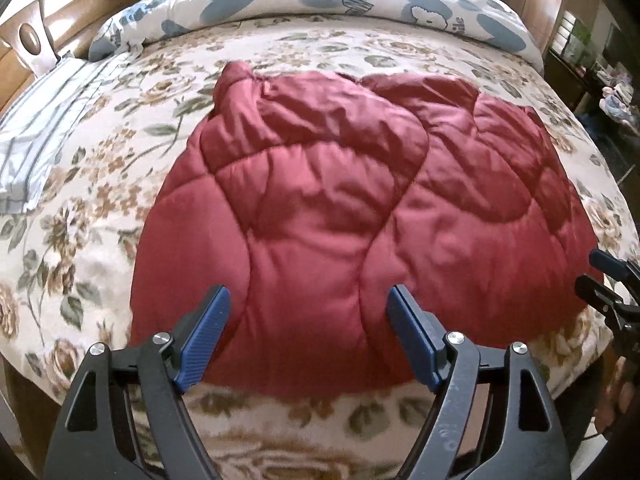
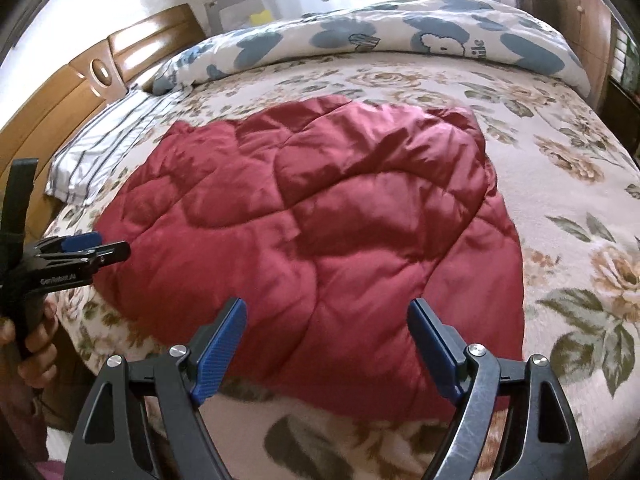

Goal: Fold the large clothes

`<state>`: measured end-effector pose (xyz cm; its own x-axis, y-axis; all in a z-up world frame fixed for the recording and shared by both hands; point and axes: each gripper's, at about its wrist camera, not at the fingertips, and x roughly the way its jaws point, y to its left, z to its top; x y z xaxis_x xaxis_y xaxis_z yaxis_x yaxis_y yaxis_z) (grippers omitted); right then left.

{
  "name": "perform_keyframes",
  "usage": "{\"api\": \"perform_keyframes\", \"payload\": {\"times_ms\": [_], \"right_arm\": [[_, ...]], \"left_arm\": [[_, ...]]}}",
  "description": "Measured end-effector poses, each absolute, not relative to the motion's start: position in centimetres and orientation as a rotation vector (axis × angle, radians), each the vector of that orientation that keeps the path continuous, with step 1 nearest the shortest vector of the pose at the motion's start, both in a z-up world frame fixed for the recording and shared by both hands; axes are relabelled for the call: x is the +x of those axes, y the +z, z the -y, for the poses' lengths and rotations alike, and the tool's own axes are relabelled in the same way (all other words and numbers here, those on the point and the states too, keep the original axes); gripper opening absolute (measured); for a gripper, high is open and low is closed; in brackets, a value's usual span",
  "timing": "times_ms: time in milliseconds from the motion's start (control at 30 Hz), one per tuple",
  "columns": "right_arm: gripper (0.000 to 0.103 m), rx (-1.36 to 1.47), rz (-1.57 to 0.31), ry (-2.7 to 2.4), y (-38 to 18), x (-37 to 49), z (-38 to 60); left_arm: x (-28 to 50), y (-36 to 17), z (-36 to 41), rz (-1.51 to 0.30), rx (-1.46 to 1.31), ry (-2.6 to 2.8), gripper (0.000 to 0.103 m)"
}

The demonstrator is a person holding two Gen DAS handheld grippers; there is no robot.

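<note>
Dark red, quilted and puffy: large padded garment (image 1: pixel 340 200), folded into a rounded bundle, spread over the middle of the bed's floral blanket (image 1: pixel 100 208). Near edge of the bundle just short of the blanket's near border. Left tongs (image 1: pixel 308 308) above that near edge, blue pads wide apart, nothing between them but air, red fabric showing in the gap below. Right tongs (image 2: pixel 326 320) likewise spread wide and empty, poised over the near right part of the garment (image 2: pixel 320 220). No pad pressing on cloth in either view. Seen from the right wrist, left tongs (image 2: pixel 96 246) off the garment's left edge, side-on, gripped by a hand (image 2: pixel 34 340). From the left wrist, right tongs (image 1: pixel 600 272) at the garment's right edge. Beyond the garment, at the far side of the bed: rolled white-and-blue duvet (image 1: pixel 340 0). Left of the garment: striped pillow (image 1: pixel 36 140), against the wooden headboard (image 1: pixel 80 12).
</note>
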<state>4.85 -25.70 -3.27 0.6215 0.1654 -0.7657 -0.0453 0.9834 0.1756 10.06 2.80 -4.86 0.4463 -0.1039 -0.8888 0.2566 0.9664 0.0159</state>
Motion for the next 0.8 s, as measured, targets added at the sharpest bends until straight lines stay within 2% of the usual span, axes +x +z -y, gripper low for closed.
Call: {"api": "perform_keyframes", "payload": {"times_ms": [367, 500, 800], "right_arm": [[0.085, 0.128, -0.978, 0.169, -4.2, 0.8, 24.1], [0.091, 0.124, -0.981, 0.190, -3.3, -0.3, 23.8], [0.097, 0.098, -0.907, 0.210, 0.4, -1.4, 23.2]], "left_arm": [[6.0, -5.1, -3.5, -1.116, 0.225, -0.188, 0.081], [4.8, -3.7, -3.2, -1.098, 0.240, -0.205, 0.081], [4.2, -0.6, -2.8, -1.039, 0.237, -0.224, 0.083]]}}
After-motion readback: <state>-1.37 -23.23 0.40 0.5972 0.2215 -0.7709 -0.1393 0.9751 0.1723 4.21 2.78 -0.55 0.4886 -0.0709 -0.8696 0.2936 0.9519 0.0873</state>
